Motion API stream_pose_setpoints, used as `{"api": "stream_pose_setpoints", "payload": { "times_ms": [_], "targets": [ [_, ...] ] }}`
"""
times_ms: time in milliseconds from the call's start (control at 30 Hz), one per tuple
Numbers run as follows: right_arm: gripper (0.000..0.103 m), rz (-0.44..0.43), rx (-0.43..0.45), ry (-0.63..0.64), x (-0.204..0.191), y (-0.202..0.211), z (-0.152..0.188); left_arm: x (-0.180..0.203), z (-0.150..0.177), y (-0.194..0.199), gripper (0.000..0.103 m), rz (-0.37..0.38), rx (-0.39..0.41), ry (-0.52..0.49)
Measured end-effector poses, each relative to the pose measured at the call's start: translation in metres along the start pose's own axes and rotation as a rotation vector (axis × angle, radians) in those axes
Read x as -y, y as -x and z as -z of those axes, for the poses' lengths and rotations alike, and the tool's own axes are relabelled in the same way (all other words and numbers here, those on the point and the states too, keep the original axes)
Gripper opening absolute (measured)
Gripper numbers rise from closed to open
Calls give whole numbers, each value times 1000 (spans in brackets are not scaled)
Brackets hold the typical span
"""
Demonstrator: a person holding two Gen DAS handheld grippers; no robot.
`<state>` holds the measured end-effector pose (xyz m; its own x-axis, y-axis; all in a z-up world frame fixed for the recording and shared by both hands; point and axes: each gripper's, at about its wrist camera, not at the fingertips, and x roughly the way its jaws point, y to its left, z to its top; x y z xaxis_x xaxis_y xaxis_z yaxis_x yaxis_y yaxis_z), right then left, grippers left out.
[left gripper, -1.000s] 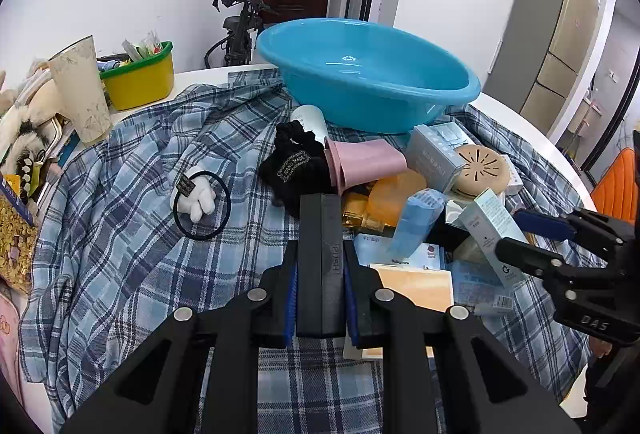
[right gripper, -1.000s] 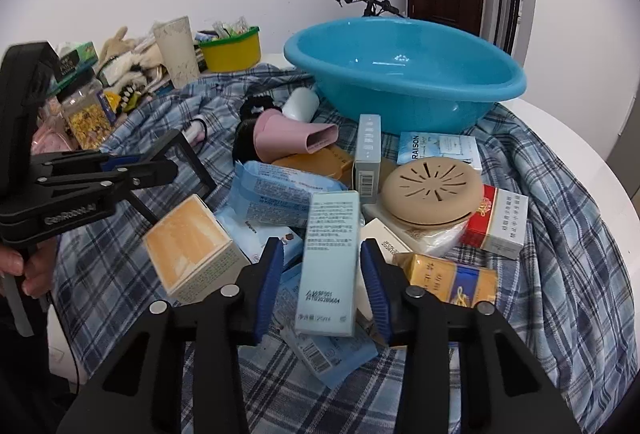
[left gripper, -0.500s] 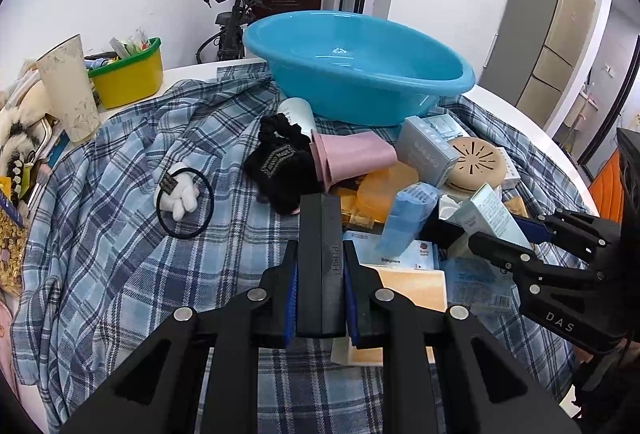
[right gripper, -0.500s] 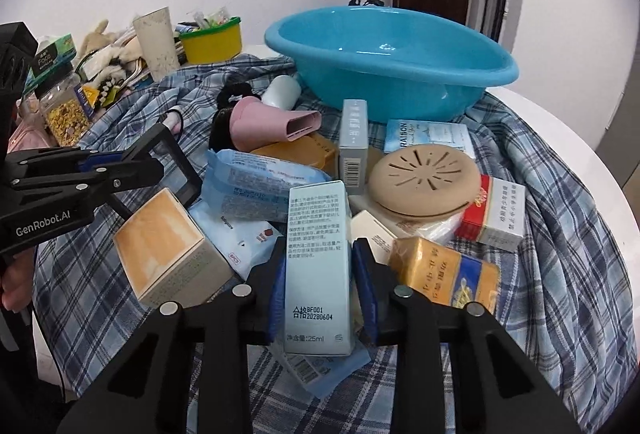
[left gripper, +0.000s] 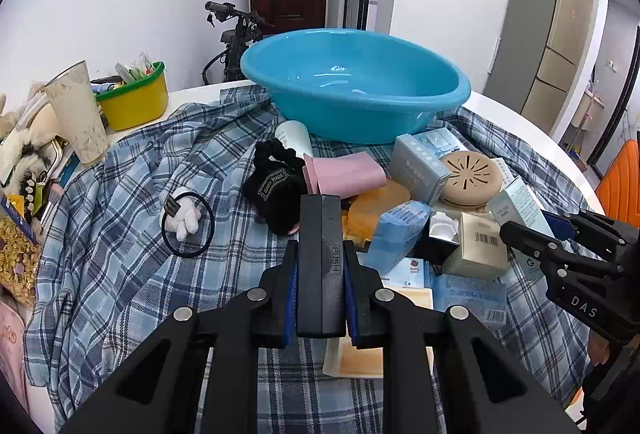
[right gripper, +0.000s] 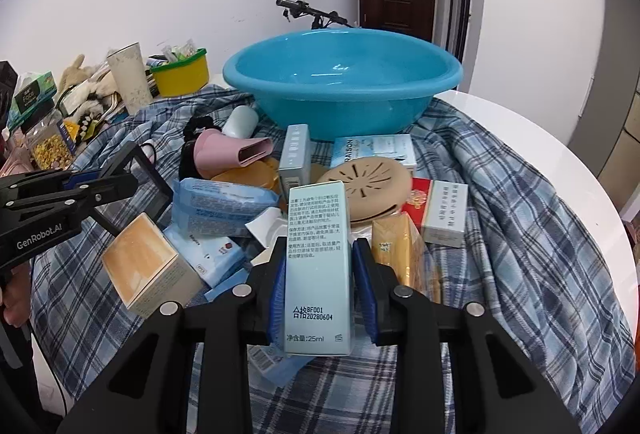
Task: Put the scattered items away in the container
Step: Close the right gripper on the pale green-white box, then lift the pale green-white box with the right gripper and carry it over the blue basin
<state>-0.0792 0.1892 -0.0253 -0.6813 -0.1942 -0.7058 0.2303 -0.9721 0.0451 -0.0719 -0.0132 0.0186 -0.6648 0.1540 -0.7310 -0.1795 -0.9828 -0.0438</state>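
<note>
Clamping a tall pale-blue printed carton (right gripper: 318, 266) just short of the round blue plastic basin (right gripper: 340, 81), the right gripper (right gripper: 319, 282) readies it for dropping in, while the left gripper (left gripper: 320, 270) pinches a black slab-shaped case (left gripper: 320, 234).

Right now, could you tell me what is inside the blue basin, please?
The blue basin shows only bare, glossy inner wall with light reflections; no items appear in it. Its near rim hides the lowest part of the bottom in both views, so something small and flat there cannot be excluded.
</note>
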Motion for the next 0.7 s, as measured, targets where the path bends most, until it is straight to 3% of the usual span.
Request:
{"api": "stream_pose_setpoints", "payload": {
  "times_ms": [267,400,700],
  "targets": [
    [30,15,25,-28,7,5,-2,6,-5,9,21,8,40,-20],
    [30,6,101,-42,9,17,-5,9,-8,10,21,9,50,-23],
    [30,62,285,-45,9,49,-14,19,-14,37,21,14,261,-62]
  ]
}}
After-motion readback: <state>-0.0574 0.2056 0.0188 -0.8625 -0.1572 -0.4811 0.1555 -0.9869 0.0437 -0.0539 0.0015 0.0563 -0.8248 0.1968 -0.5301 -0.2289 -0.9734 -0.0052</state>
